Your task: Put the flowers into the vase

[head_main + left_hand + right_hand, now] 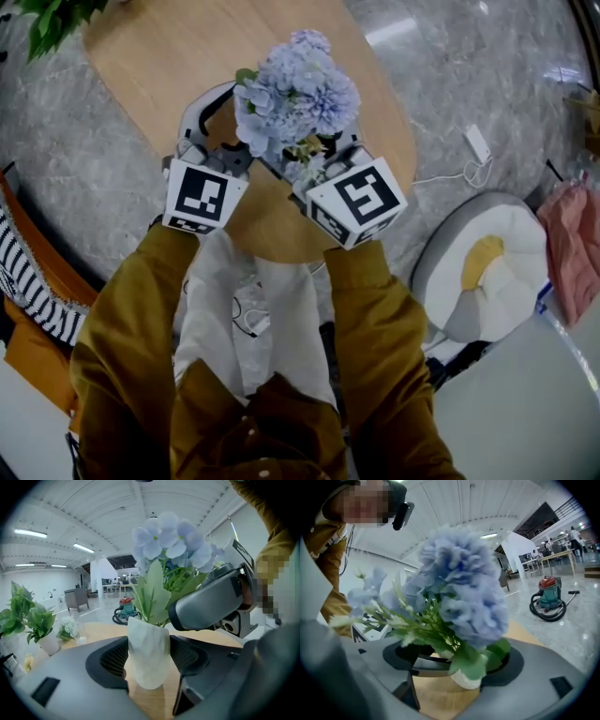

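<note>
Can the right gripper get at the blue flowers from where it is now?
Probably yes: the right gripper stands open around the flowers in the vase held by the left gripper; nothing blocks it.

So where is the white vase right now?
In the left gripper view, the white vase stands on the wooden table, held by the left gripper, with blue flowers in it.
</note>
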Motion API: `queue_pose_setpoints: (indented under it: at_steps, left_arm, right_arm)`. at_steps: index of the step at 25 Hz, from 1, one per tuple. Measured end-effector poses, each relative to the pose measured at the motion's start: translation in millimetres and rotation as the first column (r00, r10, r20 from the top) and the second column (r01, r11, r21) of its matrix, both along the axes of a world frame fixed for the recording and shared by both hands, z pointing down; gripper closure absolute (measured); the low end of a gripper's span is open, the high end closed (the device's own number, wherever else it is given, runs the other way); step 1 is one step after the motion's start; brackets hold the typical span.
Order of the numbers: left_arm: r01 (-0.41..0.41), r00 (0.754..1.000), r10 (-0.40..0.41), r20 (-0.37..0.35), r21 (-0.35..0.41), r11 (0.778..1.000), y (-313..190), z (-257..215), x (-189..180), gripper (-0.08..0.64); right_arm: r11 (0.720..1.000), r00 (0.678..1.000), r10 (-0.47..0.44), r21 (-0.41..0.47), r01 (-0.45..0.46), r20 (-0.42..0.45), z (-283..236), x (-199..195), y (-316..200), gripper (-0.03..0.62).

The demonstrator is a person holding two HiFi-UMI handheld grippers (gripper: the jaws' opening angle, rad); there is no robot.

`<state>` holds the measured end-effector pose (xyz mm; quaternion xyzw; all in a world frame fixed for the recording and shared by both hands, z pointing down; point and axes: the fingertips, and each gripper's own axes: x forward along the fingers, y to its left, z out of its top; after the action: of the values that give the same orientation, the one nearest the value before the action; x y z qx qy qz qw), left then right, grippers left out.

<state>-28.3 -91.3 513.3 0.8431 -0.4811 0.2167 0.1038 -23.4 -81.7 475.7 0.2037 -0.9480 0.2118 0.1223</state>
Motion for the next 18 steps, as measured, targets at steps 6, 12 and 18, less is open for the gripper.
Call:
queue_pose_setpoints:
  at_steps: [6, 12, 18]
  left_arm:
    - [-0.001, 1.0, 0.001, 0.0, -0.006, 1.0, 1, 1, -1, 0.276]
    - [-0.008, 1.0, 0.008, 0.011, -0.007, 1.0, 2, -1, 5, 0.276]
    - [-0.003, 1.0, 0.003, 0.016, -0.01, 1.0, 3, -2, 6, 0.276]
  right_arm:
    - [0.996, 0.998, 0.057, -0.074, -0.058, -0.008, 9, 11, 1, 0.139]
    - [0.994, 0.998, 0.062, -0.09, -0.061, 0.016, -2, 24, 4, 0.129]
    - [0.999, 0.999, 0.032, -0.045, -0.031, 0.017, -22, 24, 10, 0.13]
